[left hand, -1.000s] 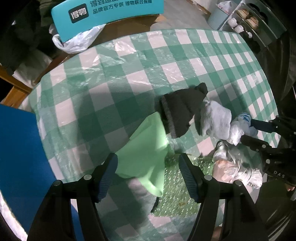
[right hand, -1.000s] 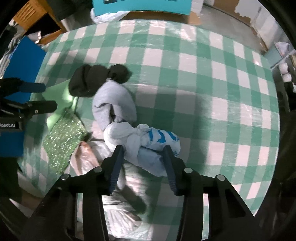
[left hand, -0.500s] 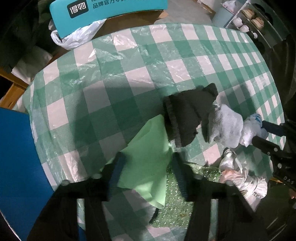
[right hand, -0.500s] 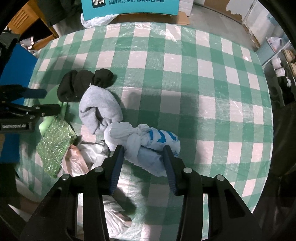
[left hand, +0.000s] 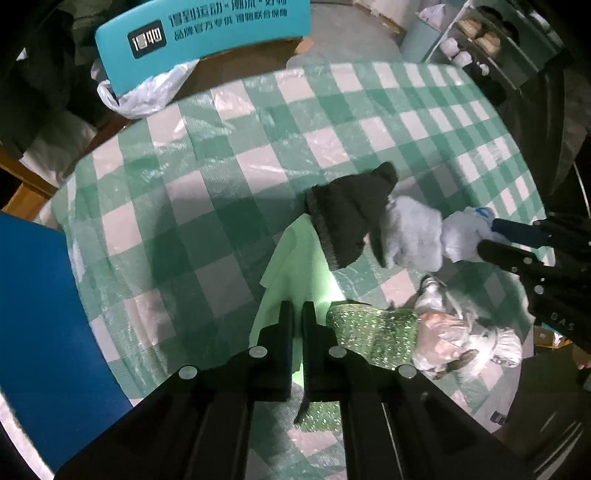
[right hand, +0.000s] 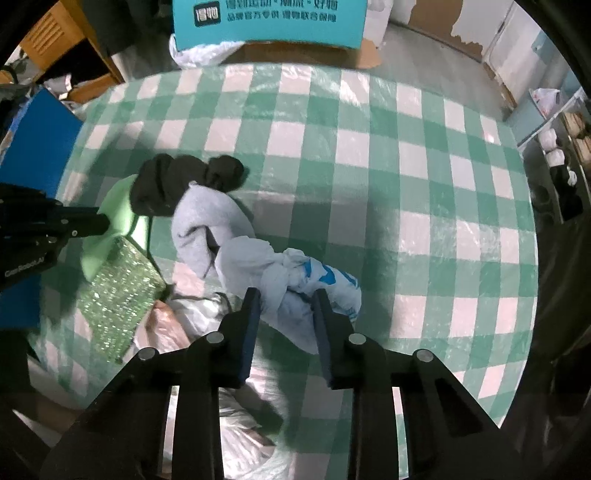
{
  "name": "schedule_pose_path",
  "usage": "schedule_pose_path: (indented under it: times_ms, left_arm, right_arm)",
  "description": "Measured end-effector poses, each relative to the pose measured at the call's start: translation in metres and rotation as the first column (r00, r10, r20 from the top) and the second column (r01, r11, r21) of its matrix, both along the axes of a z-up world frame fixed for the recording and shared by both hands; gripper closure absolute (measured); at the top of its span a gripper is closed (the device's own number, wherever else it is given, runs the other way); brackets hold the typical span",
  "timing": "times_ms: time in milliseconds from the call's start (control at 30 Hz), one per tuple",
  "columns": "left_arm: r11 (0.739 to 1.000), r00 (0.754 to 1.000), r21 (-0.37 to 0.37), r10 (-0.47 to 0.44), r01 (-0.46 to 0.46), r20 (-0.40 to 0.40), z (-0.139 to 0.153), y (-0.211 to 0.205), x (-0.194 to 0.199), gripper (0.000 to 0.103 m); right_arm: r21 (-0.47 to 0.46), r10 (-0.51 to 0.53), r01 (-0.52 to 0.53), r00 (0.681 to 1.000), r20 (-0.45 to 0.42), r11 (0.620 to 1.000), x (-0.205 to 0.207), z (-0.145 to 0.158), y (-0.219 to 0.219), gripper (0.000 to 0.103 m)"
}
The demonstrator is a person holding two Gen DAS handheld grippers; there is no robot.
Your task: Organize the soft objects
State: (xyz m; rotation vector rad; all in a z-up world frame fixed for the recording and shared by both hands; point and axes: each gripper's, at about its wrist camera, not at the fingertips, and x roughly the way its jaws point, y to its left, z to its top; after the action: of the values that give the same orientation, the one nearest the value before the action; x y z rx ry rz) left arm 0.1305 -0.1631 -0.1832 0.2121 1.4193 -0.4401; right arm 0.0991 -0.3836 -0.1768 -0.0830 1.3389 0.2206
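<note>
A light green cloth (left hand: 295, 266) lies on the checked tablecloth (left hand: 207, 192), and my left gripper (left hand: 297, 314) is closing tight on its near edge. Touching that cloth is a black knit piece (left hand: 347, 218), with a grey sock (left hand: 410, 236) beside it. A knotted white cloth with blue print (right hand: 306, 280) is squeezed between the closing jaws of my right gripper (right hand: 286, 306). The right wrist view also shows the grey sock (right hand: 207, 225), the black piece (right hand: 170, 184), the green cloth (right hand: 118, 210) and the left gripper (right hand: 101, 221).
A glittery green pouch (left hand: 369, 332) and a crumpled clear plastic bag (left hand: 461, 339) lie at the table's near edge. A blue panel (left hand: 33, 314) stands at the left. Beyond the table are a teal box (left hand: 207, 29), a white bag (left hand: 144, 96) and shelves (left hand: 491, 40).
The left jaws went from wide open around the green cloth to pinched together on it. The right jaws narrowed on the white knotted cloth. Neither hand travelled much.
</note>
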Motion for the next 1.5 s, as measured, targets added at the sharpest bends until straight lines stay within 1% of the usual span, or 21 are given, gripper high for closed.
schedule_pose_path:
  times_ms: [167,267,500,900,1167,1500]
  left_arm:
    - [1.0,0.999,0.004,0.014,-0.014,0.039,0.016,0.005,-0.005,0.099]
    - [0.999,0.997,-0.007,0.033,-0.033,0.07,0.027,0.013,-0.006,0.099]
    - [0.998,0.99,-0.015,0.056,-0.054,0.133,0.053,0.022,-0.015,0.099]
    - [0.998,0.972,0.029,0.054,-0.062,0.228,0.084,0.036,-0.029,0.099]
    - [0.997,0.965,0.005,0.073,-0.077,0.25,0.101,0.048,-0.033,0.099]
    - [0.995,0.954,-0.015,0.097,-0.097,0.282,0.122,0.064,-0.038,0.099]
  right_arm:
    - [0.009,0.006,-0.007,1.0,0.026,1.0,-0.005,0.011,0.004,0.078]
    - [0.019,0.001,-0.002,0.999,0.046,1.0,-0.008,0.019,0.005,0.079]
    - [0.046,0.011,-0.015,0.995,0.096,0.999,-0.01,0.044,0.011,0.079]
    - [0.083,0.024,-0.039,0.986,0.167,0.996,-0.01,0.078,0.026,0.079]
    - [0.113,0.032,-0.057,0.977,0.213,0.992,-0.008,0.1,0.037,0.079]
    - [0.131,0.055,-0.089,0.968,0.245,0.987,-0.007,0.117,0.054,0.079]
